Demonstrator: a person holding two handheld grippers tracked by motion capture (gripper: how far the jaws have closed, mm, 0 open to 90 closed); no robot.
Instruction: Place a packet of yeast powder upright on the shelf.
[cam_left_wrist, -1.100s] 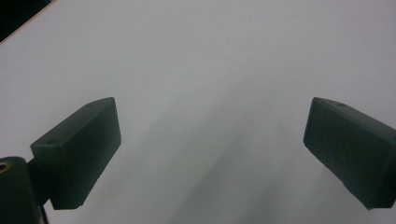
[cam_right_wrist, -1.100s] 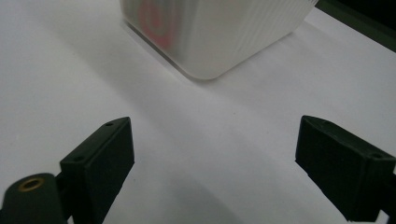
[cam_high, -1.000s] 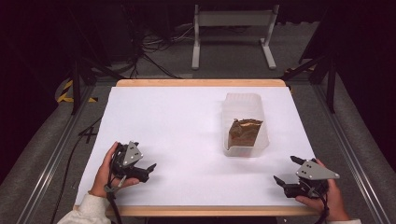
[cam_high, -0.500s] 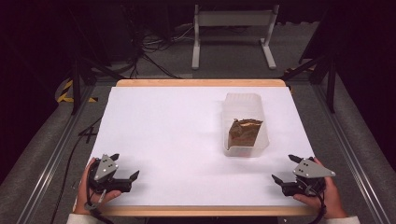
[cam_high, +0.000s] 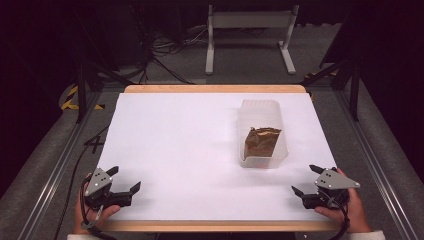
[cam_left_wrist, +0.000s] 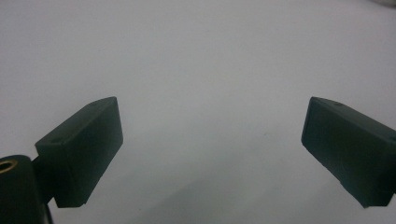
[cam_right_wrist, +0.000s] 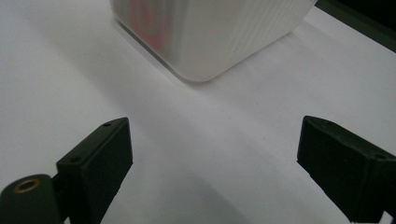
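White surface (cam_high: 190, 150) lies bare as we draw our left hand-held gripper (cam_high: 124, 186) back to seven o'clock, both hand-held grippers spread apart and empty, likely finished.

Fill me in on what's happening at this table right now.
A person holds a gripper in each hand at the near edge of a white table. The left gripper and right gripper are both open and empty. A translucent plastic bin on the table's right side holds a brown packet; nothing touches it.
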